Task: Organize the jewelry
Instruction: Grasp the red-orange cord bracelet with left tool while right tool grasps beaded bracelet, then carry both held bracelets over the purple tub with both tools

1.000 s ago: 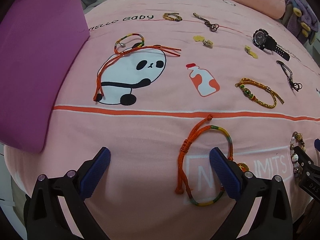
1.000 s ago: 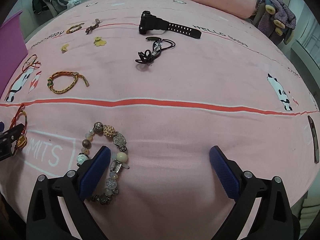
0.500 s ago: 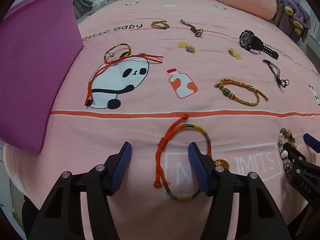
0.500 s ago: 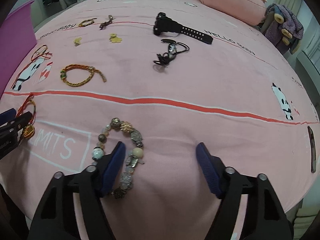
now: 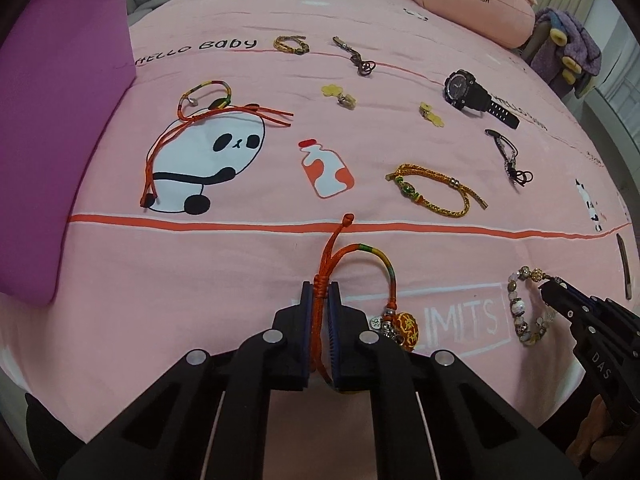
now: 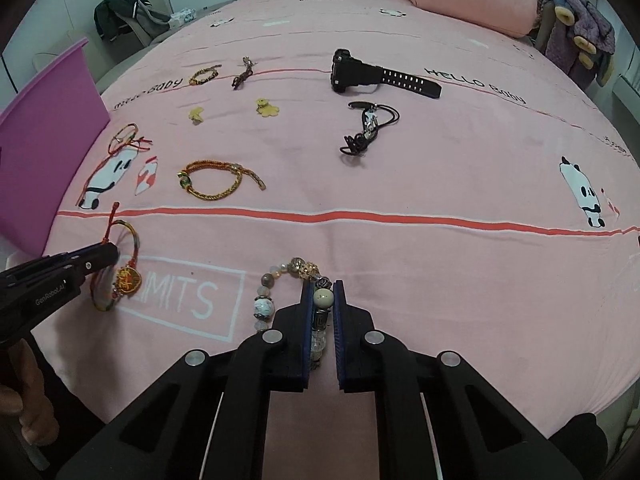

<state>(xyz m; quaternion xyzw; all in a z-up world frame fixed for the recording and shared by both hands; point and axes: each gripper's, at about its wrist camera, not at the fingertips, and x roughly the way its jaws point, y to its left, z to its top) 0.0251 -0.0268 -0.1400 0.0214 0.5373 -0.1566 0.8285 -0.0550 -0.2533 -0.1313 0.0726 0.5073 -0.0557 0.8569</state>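
My left gripper (image 5: 320, 296) is shut on the knotted orange cord of a red string bracelet (image 5: 384, 264) with a round orange charm, lying on the pink bedspread near the front edge. My right gripper (image 6: 322, 292) is shut on a beaded bracelet (image 6: 264, 304), with a cream bead between the pads. The beaded bracelet also shows in the left wrist view (image 5: 518, 306), at the right. The string bracelet shows in the right wrist view (image 6: 126, 276), at the left. A purple bin (image 5: 52, 120) stands at the left bed edge.
More jewelry lies further back on the bedspread: a gold braided bracelet (image 5: 436, 192), a black watch (image 5: 476, 96), a black cord piece (image 5: 510, 158), an orange cord bracelet (image 5: 208, 100), two yellow clips (image 5: 340, 94), a small braided bracelet (image 5: 290, 45). A pink pillow (image 5: 472, 4) lies at the far side.
Both grippers went from wide open to shut: the left closed on the string bracelet's cord, the right on the beaded bracelet. Both moved slightly forward over their bracelets.
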